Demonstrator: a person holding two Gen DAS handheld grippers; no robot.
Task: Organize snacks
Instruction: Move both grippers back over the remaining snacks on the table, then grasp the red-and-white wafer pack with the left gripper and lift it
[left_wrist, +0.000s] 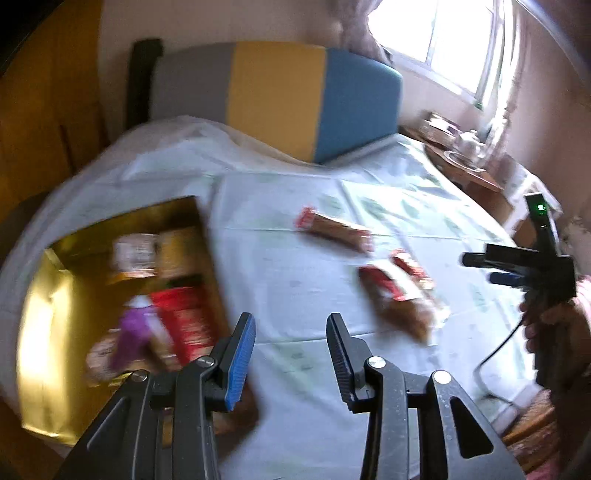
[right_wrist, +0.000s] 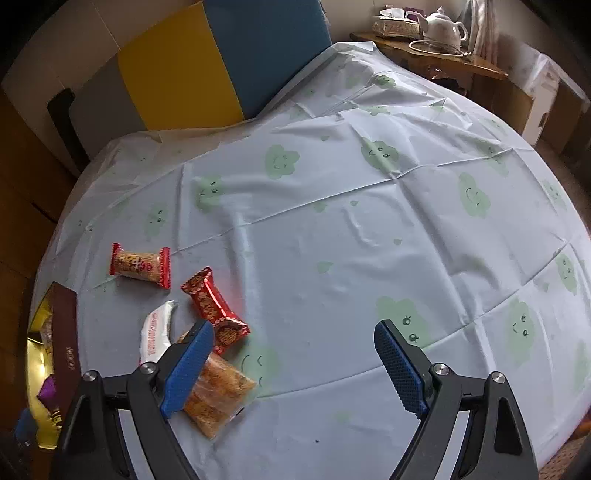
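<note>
A gold-lined box (left_wrist: 40, 295) on the left of the table holds several snack packs, among them a red one (left_wrist: 188, 321) and a purple one (left_wrist: 131, 332). Loose on the cloth lie a red-ended cracker pack (right_wrist: 140, 266), a red wrapped snack (right_wrist: 216, 308), a white pack (right_wrist: 157, 330) and a clear pack of orange biscuits (right_wrist: 218, 391). My left gripper (left_wrist: 291, 325) is open and empty, just right of the box. My right gripper (right_wrist: 295, 339) is open and empty, its left finger over the biscuit pack; it also shows in the left wrist view (left_wrist: 480, 267).
The round table wears a pale cloth with green cloud faces (right_wrist: 369, 221). A grey, yellow and blue panel (left_wrist: 277, 99) stands behind the table. A side table with a white teapot (right_wrist: 445, 27) is at the far right. The box's dark outer wall (right_wrist: 64, 332) shows in the right wrist view.
</note>
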